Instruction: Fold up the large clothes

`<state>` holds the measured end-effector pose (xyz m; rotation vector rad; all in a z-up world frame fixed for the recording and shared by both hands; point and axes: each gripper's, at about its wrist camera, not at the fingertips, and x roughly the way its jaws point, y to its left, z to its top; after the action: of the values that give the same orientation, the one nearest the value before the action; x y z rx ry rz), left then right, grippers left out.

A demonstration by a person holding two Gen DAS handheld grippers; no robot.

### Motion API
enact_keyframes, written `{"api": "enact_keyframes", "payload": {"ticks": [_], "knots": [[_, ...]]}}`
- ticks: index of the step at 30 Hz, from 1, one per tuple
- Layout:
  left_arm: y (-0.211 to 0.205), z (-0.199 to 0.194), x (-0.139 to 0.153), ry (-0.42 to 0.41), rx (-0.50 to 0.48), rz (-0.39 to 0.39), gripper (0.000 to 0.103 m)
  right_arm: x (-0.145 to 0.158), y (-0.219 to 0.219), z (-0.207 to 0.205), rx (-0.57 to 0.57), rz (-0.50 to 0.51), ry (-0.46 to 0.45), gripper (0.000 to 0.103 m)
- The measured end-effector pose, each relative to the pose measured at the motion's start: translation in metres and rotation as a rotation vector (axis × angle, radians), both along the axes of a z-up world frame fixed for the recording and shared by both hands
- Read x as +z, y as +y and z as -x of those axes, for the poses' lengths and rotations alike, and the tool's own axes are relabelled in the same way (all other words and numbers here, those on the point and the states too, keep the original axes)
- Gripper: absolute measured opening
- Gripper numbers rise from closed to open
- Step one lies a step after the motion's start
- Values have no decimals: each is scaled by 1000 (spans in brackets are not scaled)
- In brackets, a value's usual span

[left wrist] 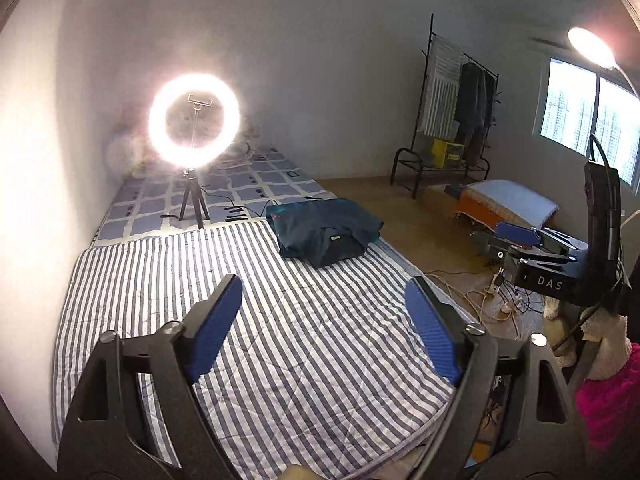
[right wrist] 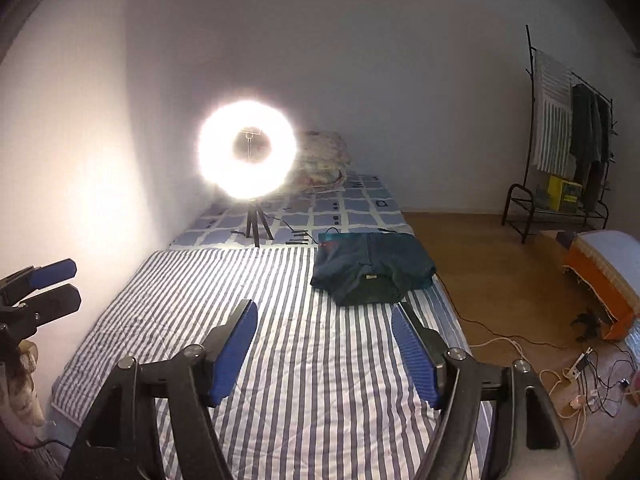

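A dark teal garment (left wrist: 326,232) (right wrist: 372,268) lies folded into a compact stack at the far right edge of the striped bed cover (left wrist: 140,272) (right wrist: 192,280). My left gripper (left wrist: 324,280) hovers over the near part of the bed, open, with only stripes showing between its blue pads (left wrist: 218,324). My right gripper (right wrist: 325,306) is open too, nothing between its pads (right wrist: 416,356), and the folded garment sits just beyond its right fingertip. Each gripper also shows at the edge of the other's view: right gripper (left wrist: 494,240), left gripper (right wrist: 68,286).
A lit ring light on a tripod (left wrist: 194,120) (right wrist: 248,152) stands on the checked sheet behind the bed cover, with cables beside it. A wall runs along the left. On the wooden floor at right are a clothes rack (right wrist: 560,128), an orange stool (right wrist: 600,276) and a power strip with cords (right wrist: 580,364). A pink sleeve (left wrist: 612,400) shows at right.
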<state>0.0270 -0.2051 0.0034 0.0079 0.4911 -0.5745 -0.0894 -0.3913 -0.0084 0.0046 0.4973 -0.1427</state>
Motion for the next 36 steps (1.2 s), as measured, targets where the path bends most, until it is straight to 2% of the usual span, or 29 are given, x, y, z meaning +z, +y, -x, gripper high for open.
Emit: {"api": "enact_keyframes", "payload": {"ticks": [2, 6, 11, 16, 22, 26, 36], "knots": [[0, 6, -3, -6, -3, 0, 89, -3, 3, 6, -14, 15, 2, 79], [3, 13, -7, -29, 1, 15, 103, -6, 9, 17, -31, 26, -9, 89], [8, 15, -15, -51, 30, -33, 103, -12, 24, 26, -56, 66, -44, 103], [7, 12, -28, -18, 50, -66, 103, -20, 33, 27, -60, 72, -49, 103], [5, 9, -37, 6, 50, -54, 103, -29, 34, 29, -78, 72, -41, 103], [-1, 5, -44, 20, 53, -87, 103, -36, 33, 29, -83, 76, -27, 103], [0, 5, -50, 23, 69, -89, 103, -35, 25, 33, -97, 38, -35, 103]]}}
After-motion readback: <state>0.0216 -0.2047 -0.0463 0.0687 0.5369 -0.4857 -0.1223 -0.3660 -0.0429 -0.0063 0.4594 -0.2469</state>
